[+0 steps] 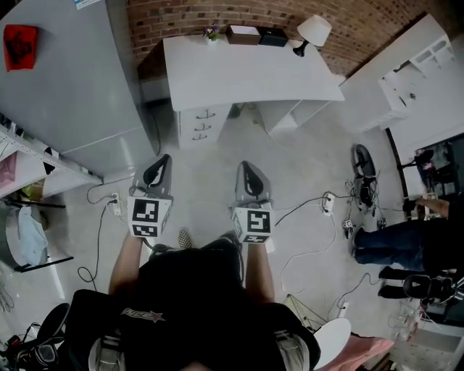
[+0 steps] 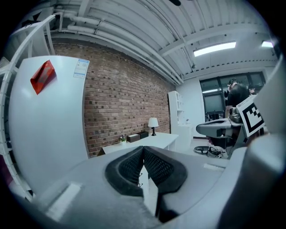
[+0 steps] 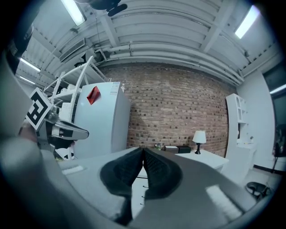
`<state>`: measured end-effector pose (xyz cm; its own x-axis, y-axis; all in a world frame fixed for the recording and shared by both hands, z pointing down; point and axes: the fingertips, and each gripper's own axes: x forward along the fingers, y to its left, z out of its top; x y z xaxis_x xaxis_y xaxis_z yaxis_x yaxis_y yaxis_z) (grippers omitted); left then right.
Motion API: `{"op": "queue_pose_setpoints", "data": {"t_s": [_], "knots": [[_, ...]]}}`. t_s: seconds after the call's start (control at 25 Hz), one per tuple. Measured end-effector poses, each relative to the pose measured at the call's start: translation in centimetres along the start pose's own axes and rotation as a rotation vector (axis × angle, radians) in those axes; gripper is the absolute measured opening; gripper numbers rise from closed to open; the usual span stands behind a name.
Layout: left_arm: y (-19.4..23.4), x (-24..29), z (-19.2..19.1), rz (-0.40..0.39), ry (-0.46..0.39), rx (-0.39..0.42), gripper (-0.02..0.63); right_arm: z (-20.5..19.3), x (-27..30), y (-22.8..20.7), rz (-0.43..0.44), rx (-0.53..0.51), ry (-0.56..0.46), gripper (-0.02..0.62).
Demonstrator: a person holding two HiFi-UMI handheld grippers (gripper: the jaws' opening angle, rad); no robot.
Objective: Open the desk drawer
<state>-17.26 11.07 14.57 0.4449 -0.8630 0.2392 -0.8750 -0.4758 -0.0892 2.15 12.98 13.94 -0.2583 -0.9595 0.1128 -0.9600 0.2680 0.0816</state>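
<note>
- White flat-topped desk [image 1: 246, 72]: stands at 12 o'clock in the head view, back edge to the red brick wall [image 1: 181, 18].
- White three-drawer pedestal [image 1: 203, 124]: sits under the desk's left end. All three fronts look flush, so no drawer is out yet. The small dark handles [image 1: 202, 125] are stacked one above another, too small to tell their shape.
- Left gripper [image 1: 158, 174]: black pads pressed together, nothing between them. The pedestal lies at about 1 o'clock from it, well apart across bare grey floor [image 1: 210, 188].
- Right gripper [image 1: 250, 181]: pads likewise together and empty. The pedestal lies at about 11 o'clock, well apart.
- Deciding relation: the pedestal sits between your two lines of aim, with neither gripper clearly nearer. The drawers should slide out toward 6 o'clock, straight at you. Whichever gripper you choose must part its jaws before it can take a handle.
</note>
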Motion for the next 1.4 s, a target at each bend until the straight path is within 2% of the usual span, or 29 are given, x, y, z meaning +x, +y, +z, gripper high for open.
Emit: {"op": "queue_pose_setpoints", "data": {"t_s": [0.24,0.48,0.72,1.0,1.2,1.4], "knots": [[1.2,2.3,-1.0,-0.017,0.011,-0.009,0.011,-1.7,2.3,0.4,-0.001,0.031,0.038,0.003],[2.9,5.6,-3.4,-0.012,0.041,-0.023,0.011,-5.7,6.8,1.1,0.020,0.083,0.091,0.003],[4.1,9.7,-7.4,-0.024,0.122,-0.048,0.011,-10.0,11.8,0.8,0.036,0.133,0.145,0.003],[5.6,17.5,-12.2,-0.019,0.138,-0.078,0.011,-17.4,18.8,-2.0,0.023,0.201,0.220,0.003],[6.3,23.5,-16.8,-0.012,0.190,-0.104,0.011,-23.5,23.9,-4.0,0.038,0.246,0.300,0.003],[6.6,27.7,-21.6,-0.006,0.242,-0.138,0.011,-28.7,28.4,-5.2,0.052,0.252,0.337,0.003]]}}
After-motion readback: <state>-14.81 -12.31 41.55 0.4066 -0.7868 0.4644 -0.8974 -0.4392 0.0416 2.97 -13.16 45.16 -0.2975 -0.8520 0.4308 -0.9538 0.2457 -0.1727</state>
